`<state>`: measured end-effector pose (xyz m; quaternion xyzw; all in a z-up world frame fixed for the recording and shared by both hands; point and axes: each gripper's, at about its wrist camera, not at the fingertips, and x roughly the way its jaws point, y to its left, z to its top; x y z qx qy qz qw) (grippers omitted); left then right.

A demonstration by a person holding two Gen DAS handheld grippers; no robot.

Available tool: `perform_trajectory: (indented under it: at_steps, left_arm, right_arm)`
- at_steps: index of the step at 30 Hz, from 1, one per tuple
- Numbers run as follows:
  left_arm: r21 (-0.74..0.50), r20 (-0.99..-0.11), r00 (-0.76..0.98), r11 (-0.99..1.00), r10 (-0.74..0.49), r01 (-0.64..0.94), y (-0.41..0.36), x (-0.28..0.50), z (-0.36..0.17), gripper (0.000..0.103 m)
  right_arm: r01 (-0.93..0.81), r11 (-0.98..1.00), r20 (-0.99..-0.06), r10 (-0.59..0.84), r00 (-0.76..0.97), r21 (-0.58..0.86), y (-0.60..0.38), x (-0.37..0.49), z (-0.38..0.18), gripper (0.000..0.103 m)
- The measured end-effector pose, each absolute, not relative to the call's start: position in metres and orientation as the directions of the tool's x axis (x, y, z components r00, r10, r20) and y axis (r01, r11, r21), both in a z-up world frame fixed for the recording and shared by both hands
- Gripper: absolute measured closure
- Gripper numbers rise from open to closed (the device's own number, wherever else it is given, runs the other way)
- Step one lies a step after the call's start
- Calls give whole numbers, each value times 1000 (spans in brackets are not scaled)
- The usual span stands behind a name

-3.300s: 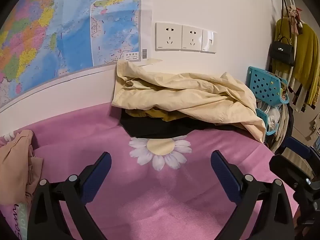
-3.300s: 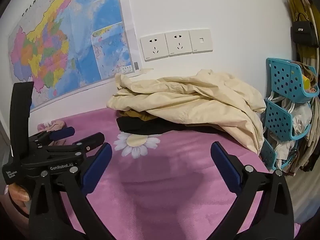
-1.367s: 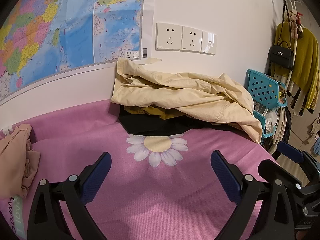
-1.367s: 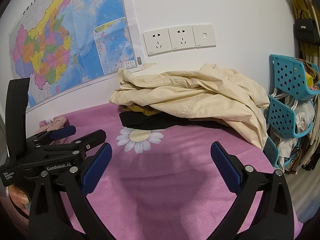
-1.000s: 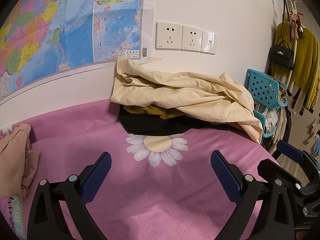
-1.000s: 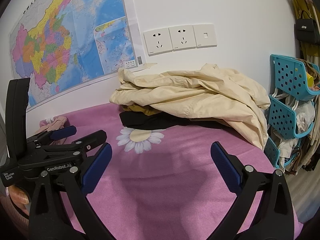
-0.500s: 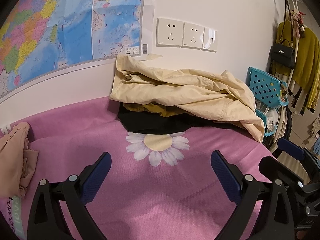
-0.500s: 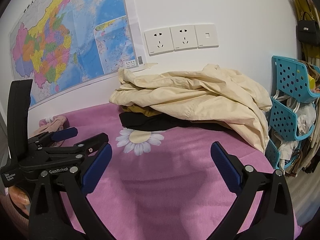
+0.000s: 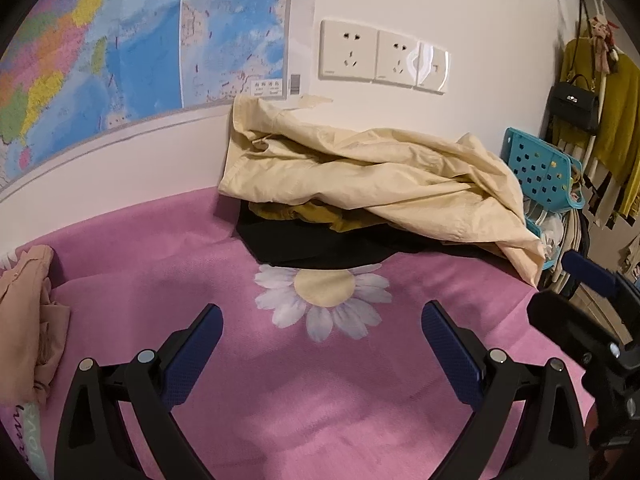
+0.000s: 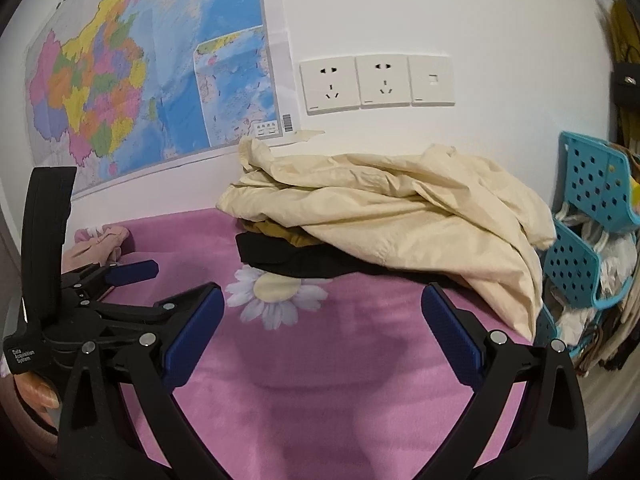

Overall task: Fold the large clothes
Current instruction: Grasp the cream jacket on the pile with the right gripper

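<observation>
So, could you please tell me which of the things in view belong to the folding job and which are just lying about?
For the job:
cream garment on top of the pile
mustard garment beneath it
black garment at the bottom
left gripper, open
right gripper, open
pink blanket as folding surface

Just lying about:
peach clothing
wall map
wall sockets
teal baskets
black handbag

Warm dim indoor light, slight blur, fisheye-bent dark corners.
</observation>
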<state>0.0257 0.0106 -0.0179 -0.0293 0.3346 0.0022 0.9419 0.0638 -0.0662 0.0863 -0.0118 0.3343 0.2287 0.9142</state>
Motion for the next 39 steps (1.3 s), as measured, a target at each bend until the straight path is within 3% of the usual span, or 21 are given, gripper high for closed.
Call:
perform_trajectory:
  at_steps: [15,19,20,21,23,25,26,27,29,33,34,35,36,39]
  left_arm:
    - [-49,-665,744,990,65,-130,52,105,-38,7]
    - [-53,-670,739,988,72,-144,59,116,-43,7]
    - [-52,-672,737,988,74,-146,61,117,-44,7]
    - [-49,-673,735,988,77,-149,63,119,-45,7]
    - [-45,-675,733,987,83,-154,68,121,-48,7]
    - [-46,-674,733,986,89,-162,69,122,-49,7]
    - [-47,-672,734,985,92,-167,72,122,-50,7]
    - [-49,-672,734,984,93,-170,74,123,-51,7]
    - [-57,-677,731,984,88,-171,78,125,-53,7]
    - [-52,-684,724,983,93,-175,84,125,-57,7]
    - [-55,-685,723,983,90,-174,87,126,-58,7]
    - [-58,-683,725,983,87,-172,89,126,-62,7]
    - [-57,-684,724,983,87,-173,90,128,-63,7]
    - [-62,-672,736,985,77,-160,102,127,-64,7]
  right_arm:
    - [-530,825,-679,277,680,-195,10,209,58,7]
    - [-577,762,-683,255,685,-293,33,226,45,14]
    - [-598,739,-686,261,679,-311,37,228,44,30]
    - [-614,725,-693,270,669,-311,38,230,45,56]
    - [-630,724,-713,282,642,-281,33,239,56,80]
    - [-630,741,-717,306,626,-234,25,246,69,80]
    - [-626,746,-714,309,628,-228,23,248,73,75]
    - [-628,741,-709,310,633,-237,23,248,75,59]
    - [-647,704,-710,293,640,-292,32,248,70,43]
    - [-696,624,-725,287,626,-354,57,250,55,41]
    - [-710,609,-738,285,611,-353,61,253,53,47]
    - [-729,594,-760,283,585,-340,65,256,52,77]
    - [-741,584,-770,286,571,-332,69,256,58,93]
    - [-709,635,-728,323,604,-307,59,257,101,99]
